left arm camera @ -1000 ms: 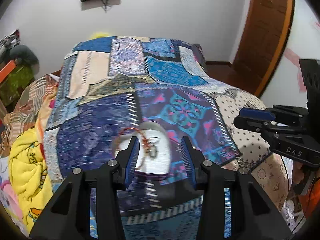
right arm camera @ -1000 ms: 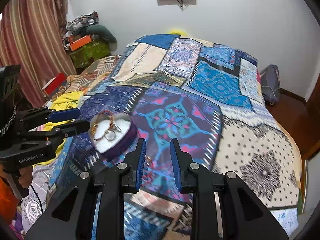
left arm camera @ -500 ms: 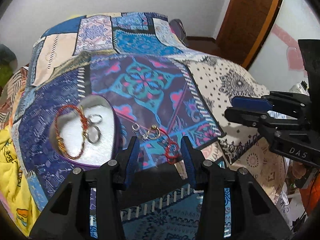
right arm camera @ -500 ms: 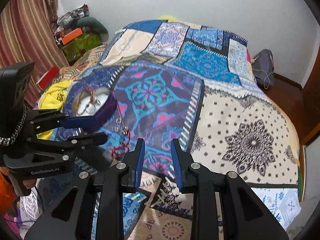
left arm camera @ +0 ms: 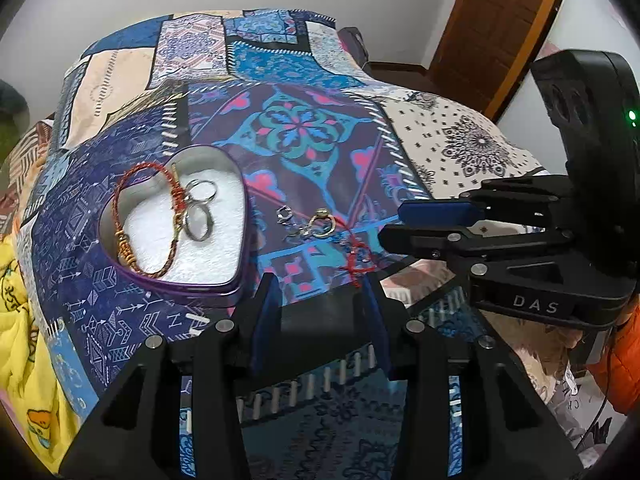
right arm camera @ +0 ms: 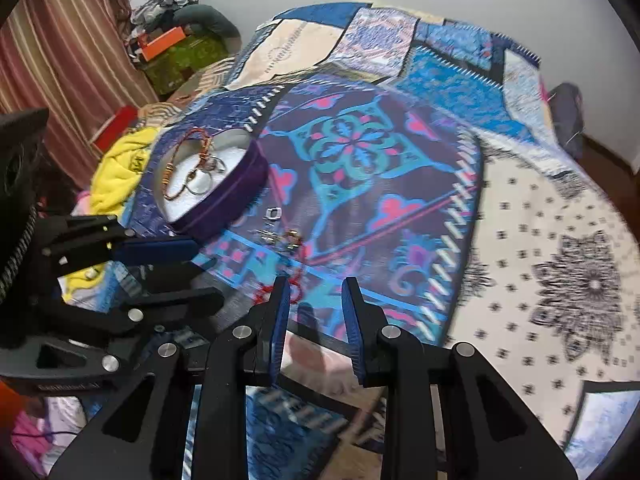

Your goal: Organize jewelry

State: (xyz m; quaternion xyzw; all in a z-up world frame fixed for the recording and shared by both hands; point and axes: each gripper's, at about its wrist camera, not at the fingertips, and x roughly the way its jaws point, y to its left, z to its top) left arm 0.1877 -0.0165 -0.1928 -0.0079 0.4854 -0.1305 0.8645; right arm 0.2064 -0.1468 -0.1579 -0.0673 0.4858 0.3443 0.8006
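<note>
Bedspread (left arm camera: 312,128) looms closer; both grippers' fingers (left arm camera: 268,304) lowered, parted, holding nothing.

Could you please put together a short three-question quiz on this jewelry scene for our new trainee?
1. True or false: the heart-shaped tin already holds a braided bracelet and silver rings.
2. Which loose piece lies nearest the tips of the left hand-held gripper?
A. the gold ring
B. the red thread loop
C. the silver clasp
3. Fill in: the loose pieces lie on the patchwork ____, outside the tin.

Key
1. True.
2. B: the red loop lies just ahead of the left fingertips; both hand-held grippers, the right hand-held gripper too, are open and empty.
3. Bedspread.
</note>
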